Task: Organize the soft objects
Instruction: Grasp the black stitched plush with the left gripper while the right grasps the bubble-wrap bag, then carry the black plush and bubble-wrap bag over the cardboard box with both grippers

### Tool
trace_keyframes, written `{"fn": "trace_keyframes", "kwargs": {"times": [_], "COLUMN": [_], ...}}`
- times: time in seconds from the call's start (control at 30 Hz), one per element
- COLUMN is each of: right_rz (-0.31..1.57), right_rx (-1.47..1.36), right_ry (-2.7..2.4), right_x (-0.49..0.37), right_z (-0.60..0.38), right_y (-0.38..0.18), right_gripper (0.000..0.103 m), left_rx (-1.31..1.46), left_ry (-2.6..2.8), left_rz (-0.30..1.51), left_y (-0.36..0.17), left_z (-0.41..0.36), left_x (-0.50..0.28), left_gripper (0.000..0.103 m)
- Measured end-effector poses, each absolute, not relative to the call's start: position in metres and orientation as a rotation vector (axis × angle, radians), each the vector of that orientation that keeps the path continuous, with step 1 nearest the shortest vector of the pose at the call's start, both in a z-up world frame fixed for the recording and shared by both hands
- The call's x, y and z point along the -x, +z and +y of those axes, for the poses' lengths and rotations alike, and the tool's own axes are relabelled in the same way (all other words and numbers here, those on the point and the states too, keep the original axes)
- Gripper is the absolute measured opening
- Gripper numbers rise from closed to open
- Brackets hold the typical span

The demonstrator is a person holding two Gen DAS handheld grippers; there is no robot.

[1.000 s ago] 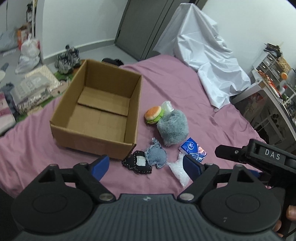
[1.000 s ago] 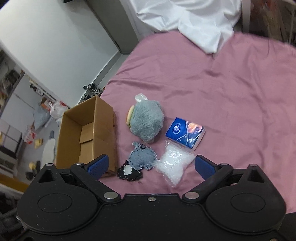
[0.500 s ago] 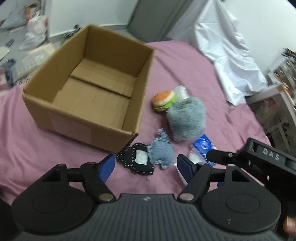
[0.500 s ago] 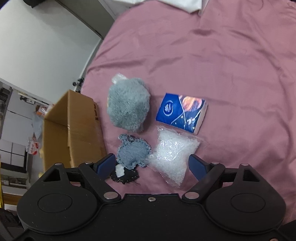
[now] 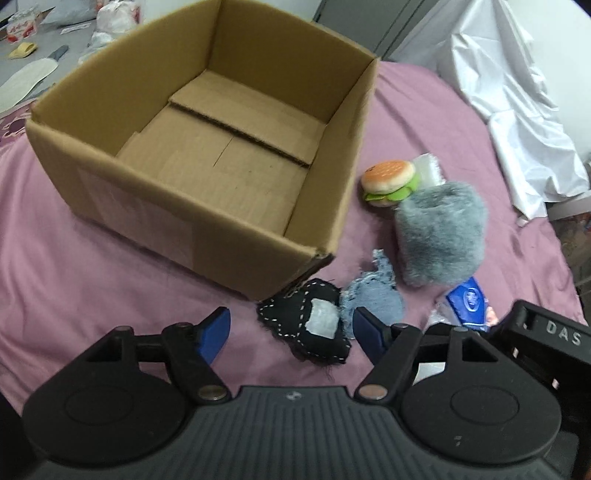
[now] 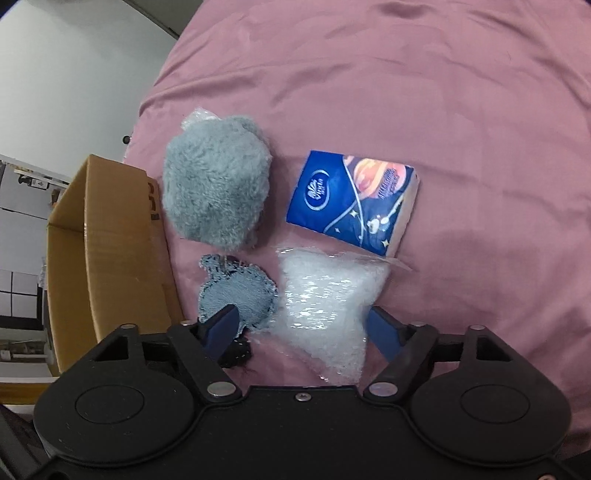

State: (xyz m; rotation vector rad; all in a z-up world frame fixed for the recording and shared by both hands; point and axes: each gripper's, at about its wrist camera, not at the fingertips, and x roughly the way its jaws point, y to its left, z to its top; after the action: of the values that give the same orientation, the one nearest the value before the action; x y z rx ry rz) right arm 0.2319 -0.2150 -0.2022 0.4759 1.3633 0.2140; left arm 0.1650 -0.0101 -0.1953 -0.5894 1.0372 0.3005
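An open empty cardboard box (image 5: 207, 122) stands on the pink bedsheet. Right of it lie a burger plush (image 5: 390, 181), a grey furry plush (image 5: 441, 236), a blue-grey fabric piece (image 5: 373, 295), a black stitched pouch (image 5: 306, 325) and a blue tissue pack (image 5: 469, 306). My left gripper (image 5: 291, 332) is open, low over the black pouch. My right gripper (image 6: 306, 328) is open, its fingers straddling a clear plastic bag (image 6: 328, 302); the tissue pack (image 6: 354, 203), the furry plush (image 6: 218, 184) and the fabric piece (image 6: 236, 291) lie just beyond.
A white sheet (image 5: 517, 92) is crumpled at the far right of the bed. The floor at the upper left holds bags and clutter (image 5: 110, 14). The right gripper's body (image 5: 546, 339) shows at the left view's right edge.
Both grippers have moved lower and closer to the objects. The left has come down over the black pouch beside the box, the right over the clear bag.
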Motion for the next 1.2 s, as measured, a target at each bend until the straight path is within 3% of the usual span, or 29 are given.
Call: {"fn": "trace_keyframes", "kwargs": {"times": [0.13,0.2,0.27,0.37,1.2], "right_rz": [1.379,1.375,1.368,1.336,1.008], "right_rx": [-0.475,-0.481,-0.498,-0.505,-0.56], "right_ry": [0.195,0.191,0.202,0.223,0.363], "right_x": [-0.232,-0.232,-0.231,-0.226,-0.191], "right_z": [-0.216,-0.218,-0.22,-0.222,-0.219], "right_y": [-0.209,-0.208,-0.208,-0.2,-0.12], "right_gripper": [0.054,0.042,0.039,0.036,0.036], "left_rx": [0.571,0.575,0.603,0.634,0.686], "left_ry": [0.309,0.316,0.295,0.281,0.15], "left_rz": [1.045,1.031,1.02,1.006,0.794], "left_y": [-0.206,-0.208,-0.208,-0.202,-0.116], "left_z": [-0.016,-0.018,-0.019,-0.02,-0.008], "left_x": [-0.168,-0.168,-0.169,-0.165,-0.108], "left_gripper": [0.064,0.05,0.035,0.024,0.022]}}
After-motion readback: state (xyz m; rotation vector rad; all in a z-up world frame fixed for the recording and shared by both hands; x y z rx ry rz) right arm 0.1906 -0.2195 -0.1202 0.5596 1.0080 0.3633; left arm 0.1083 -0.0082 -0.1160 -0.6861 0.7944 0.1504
